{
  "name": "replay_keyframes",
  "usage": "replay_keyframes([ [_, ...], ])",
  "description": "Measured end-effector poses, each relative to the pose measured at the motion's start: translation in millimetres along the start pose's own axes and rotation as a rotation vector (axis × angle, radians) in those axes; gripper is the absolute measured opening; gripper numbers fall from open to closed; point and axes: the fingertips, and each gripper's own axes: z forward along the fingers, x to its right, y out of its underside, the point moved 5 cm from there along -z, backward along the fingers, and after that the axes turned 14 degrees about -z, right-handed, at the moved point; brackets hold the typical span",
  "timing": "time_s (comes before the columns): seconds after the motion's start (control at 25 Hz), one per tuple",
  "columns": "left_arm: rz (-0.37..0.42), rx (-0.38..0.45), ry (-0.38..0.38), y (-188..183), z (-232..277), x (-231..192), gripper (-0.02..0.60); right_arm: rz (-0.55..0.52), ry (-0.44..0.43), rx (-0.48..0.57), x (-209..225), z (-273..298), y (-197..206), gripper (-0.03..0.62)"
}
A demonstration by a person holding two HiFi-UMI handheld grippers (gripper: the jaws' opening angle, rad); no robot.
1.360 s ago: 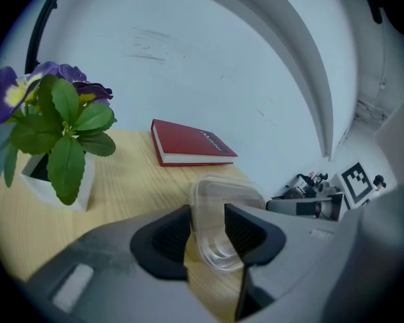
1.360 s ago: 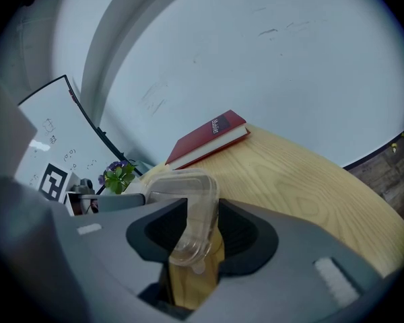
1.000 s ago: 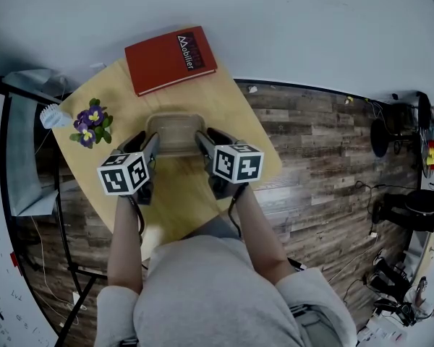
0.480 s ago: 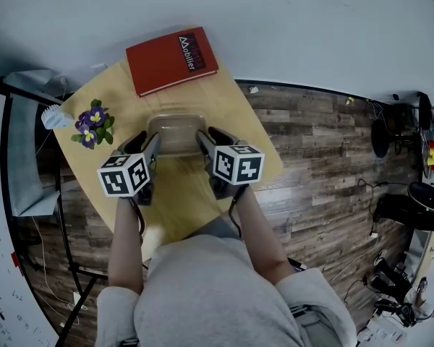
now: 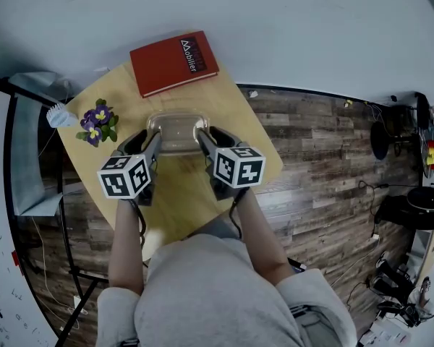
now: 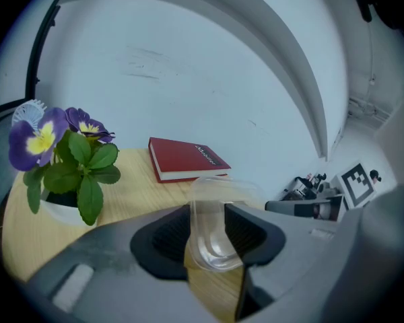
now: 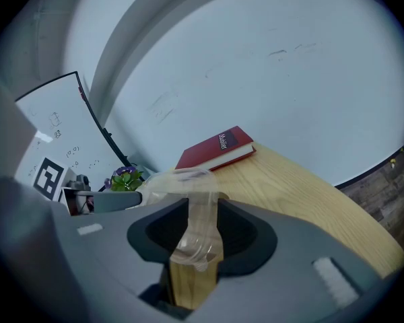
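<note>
A clear plastic container [image 5: 177,130] hangs between my two grippers above the round wooden table [image 5: 239,132]. My left gripper [image 5: 153,142] is shut on its left rim, the clear wall [image 6: 209,231] pinched between the dark pads. On the opposite side, my right gripper [image 5: 202,139] is shut on the right rim, with the clear wall [image 7: 200,224] clamped in its jaws. In each gripper view the other gripper's marker cube shows across the container.
A red book [image 5: 173,62] lies at the table's far edge near the white wall. A potted purple-and-yellow flower [image 5: 95,124] stands at the table's left, beside a small white fan-like object [image 5: 58,114]. Wood-plank floor [image 5: 325,165] lies to the right.
Both grippers have lifted the container a little; the table, book and flower pot sit lower and farther in the gripper views. The grips have not changed.
</note>
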Motion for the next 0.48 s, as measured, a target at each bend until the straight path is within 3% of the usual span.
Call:
replay_keyframes([
  [0.48, 0.129, 0.073, 0.041, -11, -42, 23, 0.166, -0.084, 0.058, 0.114, -34, -38, -18, 0.137],
])
